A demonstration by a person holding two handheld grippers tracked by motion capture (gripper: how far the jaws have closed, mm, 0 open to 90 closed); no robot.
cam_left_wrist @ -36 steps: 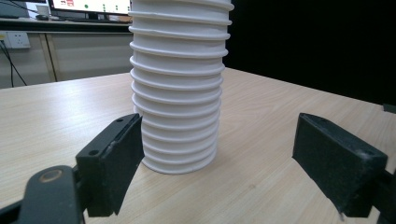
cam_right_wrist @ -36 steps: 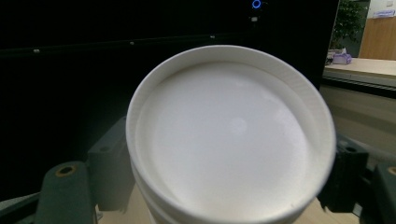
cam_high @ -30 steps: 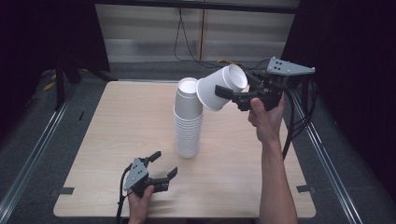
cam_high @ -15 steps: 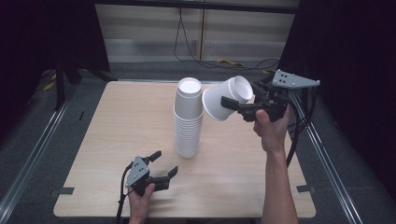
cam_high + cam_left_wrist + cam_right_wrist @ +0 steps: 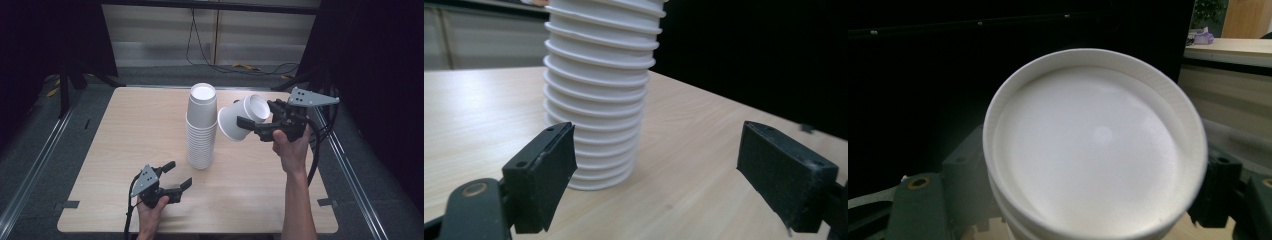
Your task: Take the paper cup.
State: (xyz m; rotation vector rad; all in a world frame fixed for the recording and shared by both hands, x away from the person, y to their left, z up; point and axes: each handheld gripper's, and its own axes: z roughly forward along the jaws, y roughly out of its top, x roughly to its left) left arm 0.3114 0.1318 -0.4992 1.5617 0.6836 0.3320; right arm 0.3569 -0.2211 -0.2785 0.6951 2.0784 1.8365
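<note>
1. In the left gripper view the stack of white cups [image 5: 596, 95] is cut off at the top; in the right gripper view the single cup [image 5: 1095, 150] hides most of that gripper's jaws.
2. A pale wooden table [image 5: 125, 130] stands in a dark room – black curtains at the sides, cables on the grey floor behind.
3. One stack, one loose cup, two grippers.
4. The right gripper [image 5: 250, 123] is clamped on the tilted cup [image 5: 243, 117], in the air just right of the stack [image 5: 201, 127].
5. The left gripper [image 5: 179, 175] rests low near the front edge – jaws apart, nothing between them.
</note>
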